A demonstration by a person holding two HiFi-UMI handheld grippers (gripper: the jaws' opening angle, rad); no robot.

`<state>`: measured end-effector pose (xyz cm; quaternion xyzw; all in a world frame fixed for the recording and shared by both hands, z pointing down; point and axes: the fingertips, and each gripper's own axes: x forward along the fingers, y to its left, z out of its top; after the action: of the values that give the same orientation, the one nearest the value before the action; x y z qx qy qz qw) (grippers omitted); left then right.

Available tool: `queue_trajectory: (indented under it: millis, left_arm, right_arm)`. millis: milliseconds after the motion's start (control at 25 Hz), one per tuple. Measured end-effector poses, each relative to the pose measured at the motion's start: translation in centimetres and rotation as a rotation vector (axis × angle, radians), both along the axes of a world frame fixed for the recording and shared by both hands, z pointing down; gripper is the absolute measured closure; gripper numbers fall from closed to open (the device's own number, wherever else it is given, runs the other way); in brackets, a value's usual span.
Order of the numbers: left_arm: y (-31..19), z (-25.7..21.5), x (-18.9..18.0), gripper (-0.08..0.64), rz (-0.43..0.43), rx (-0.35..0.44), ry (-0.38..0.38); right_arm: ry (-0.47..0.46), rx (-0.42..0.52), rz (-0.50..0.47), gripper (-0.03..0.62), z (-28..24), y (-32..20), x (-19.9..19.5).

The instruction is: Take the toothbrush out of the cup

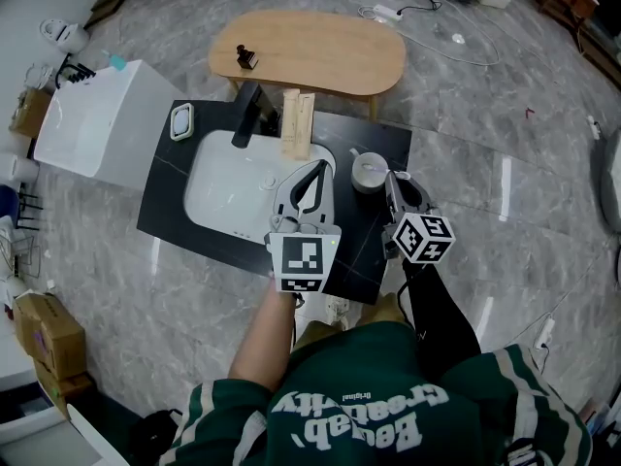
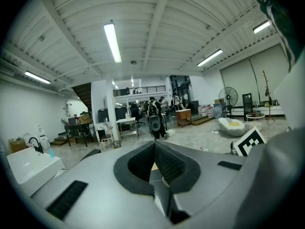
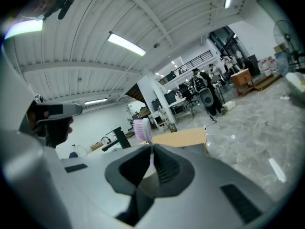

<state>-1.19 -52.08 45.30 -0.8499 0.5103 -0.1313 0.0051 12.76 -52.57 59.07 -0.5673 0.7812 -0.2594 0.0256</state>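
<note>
A pale grey cup [image 1: 369,172] stands on the black counter [image 1: 380,136], right of the sink. My right gripper [image 1: 391,177] is at the cup's right rim, shut on the toothbrush. In the right gripper view the toothbrush [image 3: 141,129] stands upright with its thin neck pinched between the pads, and its pink and white bristle head rises above my right gripper [image 3: 151,148]. The cup's pale body [image 3: 148,178] shows below the jaws. My left gripper [image 1: 318,166] hovers over the sink's right edge, left of the cup. In its own view my left gripper [image 2: 155,143] is shut with nothing in it.
A white sink [image 1: 228,187] with a black faucet [image 1: 248,115] fills the counter's left half. An upright wooden box [image 1: 298,124] stands behind it, and a soap dish [image 1: 181,121] sits at the far left corner. Beyond lie an oval wooden table [image 1: 310,51] and a white cabinet [image 1: 102,124].
</note>
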Motion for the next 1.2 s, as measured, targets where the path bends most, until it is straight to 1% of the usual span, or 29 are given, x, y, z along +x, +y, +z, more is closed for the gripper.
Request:
queue_trajectory:
  millis: [280, 520, 720, 960, 1200]
  left_arm:
    - [0.0, -1.0, -0.4, 0.560, -0.001, 0.021, 0.024]
    - [0.3, -2.0, -0.6, 0.560, 0.018, 0.043, 0.038]
    - [0.5, -3.2, -1.2, 0.560, 0.028, 0.063, 0.054]
    - [1.2, -4.8, -1.8, 0.560, 0.051, 0.092, 0.070]
    - [2.8, -6.3, -3.0, 0.560, 0.065, 0.115, 0.088]
  right_arm:
    - [0.042, 0.037, -0.028, 0.566, -2.5, 0.1, -0.6]
    - [0.112, 0.076, -0.050, 0.566, -5.4, 0.3, -1.0]
    - [0.127, 0.112, -0.052, 0.566, -8.4, 0.7, -1.3]
    - [0.192, 0.158, -0.055, 0.567, -12.5, 1.5, -2.1]
    - [0.230, 0.135, -0.036, 0.568, -15.6, 3.4, -2.6]
